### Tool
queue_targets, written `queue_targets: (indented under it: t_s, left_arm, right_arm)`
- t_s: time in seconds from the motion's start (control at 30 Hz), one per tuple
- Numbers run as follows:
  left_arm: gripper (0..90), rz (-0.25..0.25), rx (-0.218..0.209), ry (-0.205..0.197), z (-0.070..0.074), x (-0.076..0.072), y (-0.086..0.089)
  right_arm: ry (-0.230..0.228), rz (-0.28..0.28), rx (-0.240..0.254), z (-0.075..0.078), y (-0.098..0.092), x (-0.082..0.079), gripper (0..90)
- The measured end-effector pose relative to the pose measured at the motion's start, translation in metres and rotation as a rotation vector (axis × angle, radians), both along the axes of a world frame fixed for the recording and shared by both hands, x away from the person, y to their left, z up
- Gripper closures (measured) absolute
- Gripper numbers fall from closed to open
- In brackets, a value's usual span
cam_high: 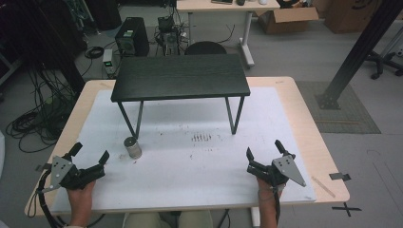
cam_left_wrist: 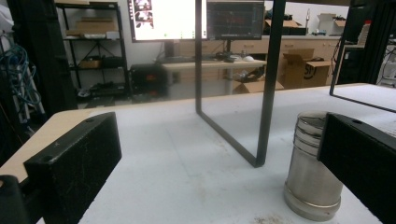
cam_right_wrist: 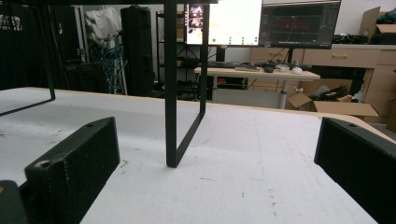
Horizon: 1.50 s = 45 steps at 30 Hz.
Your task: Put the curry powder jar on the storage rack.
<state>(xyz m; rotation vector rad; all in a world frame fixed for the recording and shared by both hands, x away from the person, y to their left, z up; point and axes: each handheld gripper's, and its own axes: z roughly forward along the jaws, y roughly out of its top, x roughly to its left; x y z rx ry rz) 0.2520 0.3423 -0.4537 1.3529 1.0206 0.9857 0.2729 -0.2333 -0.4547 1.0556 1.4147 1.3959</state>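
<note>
Landmark: can (cam_high: 133, 147), upright on the white mat (cam_high: 190, 166), just in front of the left leg (cam_high: 139, 118) of the black stand (cam_high: 180, 77).
Risk, tipping: the can is tall and narrow, smooth metal; in the left gripper view it sits at the right jaw, off the centreline (cam_left_wrist: 312, 168). My judgement: a straight advance would clip it with that jaw and knock it over or roll it.
Risk, leg: the stand leg is close behind the can (cam_left_wrist: 266, 93). An overshoot could wedge the can against it or nudge the stand.
Risk, slip: a pinch high up near the lid step could slide off; a grip on the body looks safer.
Left gripper (cam_high: 90, 154): left of the can and a little nearer the person, jaws spread wide, nothing between them, nothing touched. Can is near, not in contact.
Right gripper (cam_high: 263, 151): well to the right of the can, jaws also wide apart, empty, low over the mat; it faces the stand's right leg (cam_right_wrist: 172, 93).
Step, judged: approach to the can, grasp not yet made.
</note>
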Motion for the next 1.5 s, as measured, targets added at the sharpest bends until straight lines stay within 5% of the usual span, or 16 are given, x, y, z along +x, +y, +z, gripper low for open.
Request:
queue_targets:
  t_s: [0.6, 0.93, 1.5]
  left_arm:
    - [0.2, -0.004, -0.016, -0.013, 0.007, 0.002, 0.002]
    - [0.2, -0.077, -0.006, -0.059, 0.032, 0.003, -0.009]
    - [0.2, -0.196, 0.025, -0.005, 0.035, 0.016, -0.040]
  right_arm:
    - [0.002, 0.001, -0.002, 0.000, 0.000, 0.000, 0.0]
    - [0.002, 0.001, -0.007, 0.000, 0.000, 0.000, 0.0]
    - [0.003, 0.002, -0.005, 0.000, 0.000, 0.000, 0.0]
